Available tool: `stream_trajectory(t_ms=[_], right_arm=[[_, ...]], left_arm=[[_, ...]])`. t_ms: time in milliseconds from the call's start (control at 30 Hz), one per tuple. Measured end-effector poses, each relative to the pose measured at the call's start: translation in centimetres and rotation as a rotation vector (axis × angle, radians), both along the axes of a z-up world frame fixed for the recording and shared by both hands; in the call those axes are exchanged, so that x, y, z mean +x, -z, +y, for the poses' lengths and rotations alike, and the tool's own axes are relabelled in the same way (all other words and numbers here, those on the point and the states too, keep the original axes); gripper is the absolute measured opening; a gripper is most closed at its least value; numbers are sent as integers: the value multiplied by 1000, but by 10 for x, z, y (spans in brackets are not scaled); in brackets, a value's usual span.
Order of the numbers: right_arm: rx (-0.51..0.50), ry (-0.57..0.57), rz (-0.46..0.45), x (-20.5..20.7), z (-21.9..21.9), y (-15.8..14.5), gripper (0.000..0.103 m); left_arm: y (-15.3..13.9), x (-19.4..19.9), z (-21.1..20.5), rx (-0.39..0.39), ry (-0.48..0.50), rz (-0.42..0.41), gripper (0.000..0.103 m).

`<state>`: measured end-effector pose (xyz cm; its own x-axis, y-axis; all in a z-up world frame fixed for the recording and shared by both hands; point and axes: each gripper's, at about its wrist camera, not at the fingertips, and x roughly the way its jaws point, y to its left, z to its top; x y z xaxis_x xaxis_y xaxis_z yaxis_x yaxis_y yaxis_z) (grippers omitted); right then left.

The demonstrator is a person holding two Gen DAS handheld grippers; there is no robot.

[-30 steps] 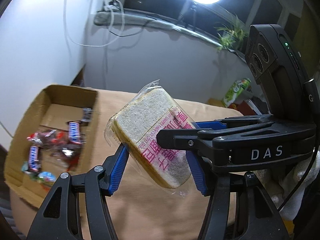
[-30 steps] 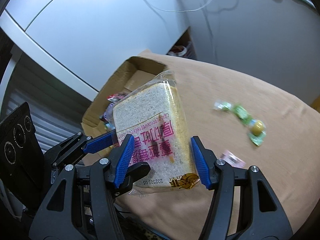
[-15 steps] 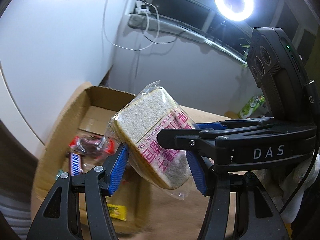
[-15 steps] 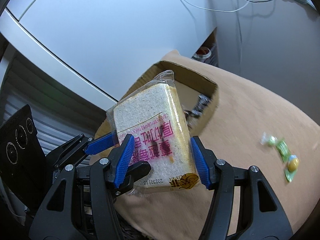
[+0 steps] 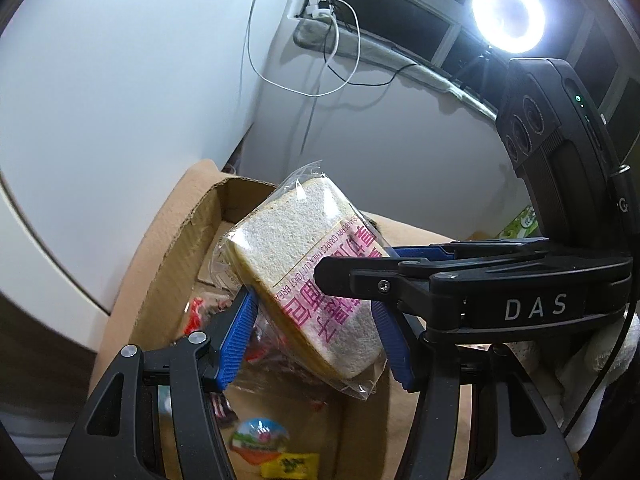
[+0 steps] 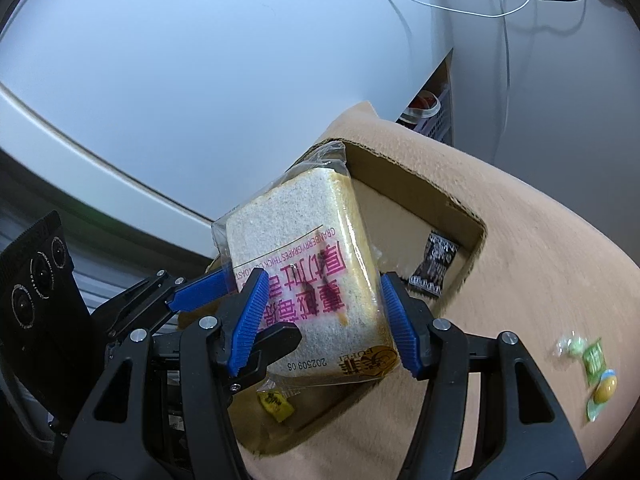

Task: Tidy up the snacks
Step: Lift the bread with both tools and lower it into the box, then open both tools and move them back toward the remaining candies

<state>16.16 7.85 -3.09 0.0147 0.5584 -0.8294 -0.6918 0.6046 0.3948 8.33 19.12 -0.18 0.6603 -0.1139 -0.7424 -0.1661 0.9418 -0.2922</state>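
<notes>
**Bagged bread slice over the box, both tongs clamping it**

Left wrist view, left to right: cardboard box point(image 5: 172, 264) is filling the lower left, with red wrappers point(image 5: 196, 314), a round foil snack point(image 5: 260, 438) and a yellow sachet point(image 5: 292, 464) lying inside. The left gripper point(image 5: 316, 340) is pinching the bread slice point(image 5: 308, 276) at frame centre, partly hiding the box floor. The right gripper point(image 5: 384, 268) is reaching in from the right onto the same bag. A ring light point(image 5: 507, 12) is glaring upper right.

Right wrist view: the right gripper point(image 6: 326, 326) is squeezing the slice; a dark sachet point(image 6: 434, 264) is lying in the box corner, and green candies point(image 6: 592, 372) are sitting on the tan cloth point(image 6: 540, 240) at far right.
</notes>
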Motion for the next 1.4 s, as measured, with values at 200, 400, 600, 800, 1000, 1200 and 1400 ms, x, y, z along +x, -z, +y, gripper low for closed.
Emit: stream_trajectory(t_ms=[200, 400, 600, 800, 1000, 1200, 1400], right_arm=[[-10, 3, 2, 12, 13, 11, 61], [-18, -3, 1, 18, 21, 16, 61], [-29, 4, -3, 18, 21, 17, 61], [-39, 16, -25, 16, 20, 15, 71], [-33, 20, -43, 15, 20, 8, 73], [-38, 24, -63, 7, 13, -1, 73], [-31, 34, -95, -3, 2, -18, 73]], left_arm=[[11, 12, 10, -3, -14, 18, 58], [19, 16, 20, -7, -18, 32, 58], [27, 20, 26, -6, -31, 53, 58], [33, 22, 30, 6, -41, 65, 58], [25, 18, 26, 13, -39, 55, 58], [18, 12, 21, 19, -39, 51, 58], [5, 3, 9, 33, -29, 33, 58]])
